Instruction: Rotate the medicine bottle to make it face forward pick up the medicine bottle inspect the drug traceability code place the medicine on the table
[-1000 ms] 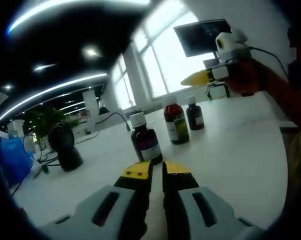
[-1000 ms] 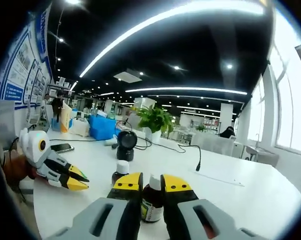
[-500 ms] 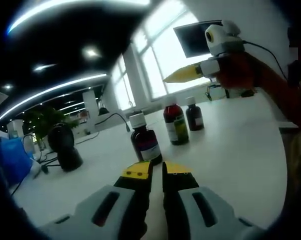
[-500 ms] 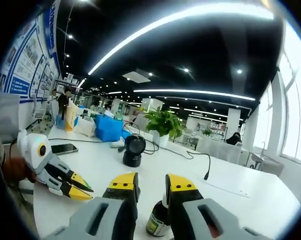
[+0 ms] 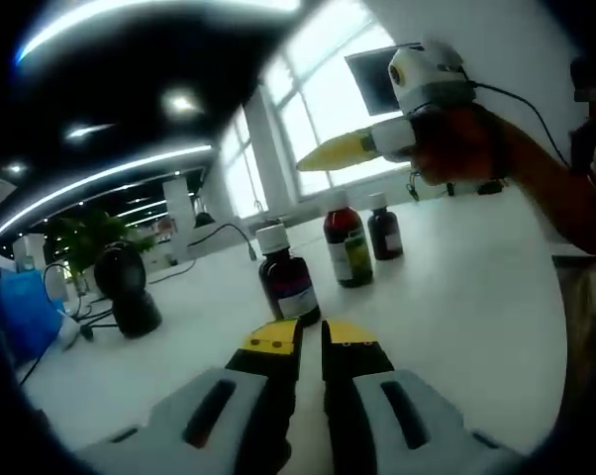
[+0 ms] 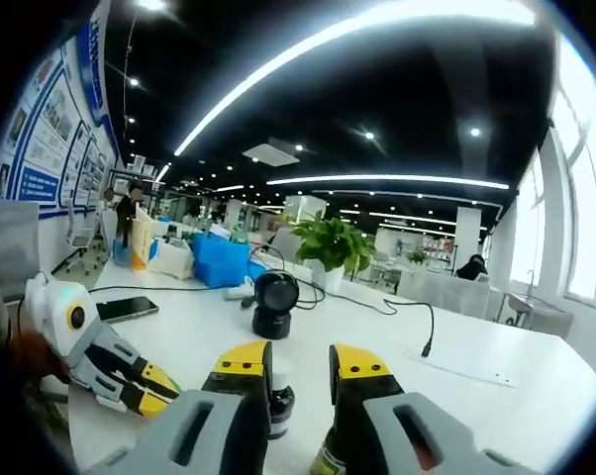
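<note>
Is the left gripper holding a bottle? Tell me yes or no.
No: in the left gripper view the left gripper has its jaws closed on nothing, and the nearest bottle stands on the table beyond them.

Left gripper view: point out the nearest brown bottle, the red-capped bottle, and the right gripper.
nearest brown bottle (image 5: 286, 282), left gripper view, on its dark body above the label.
red-capped bottle (image 5: 347, 247), left gripper view, on its label.
right gripper (image 5: 323, 158), left gripper view, on its yellow tips, raised above the bottles.
</note>
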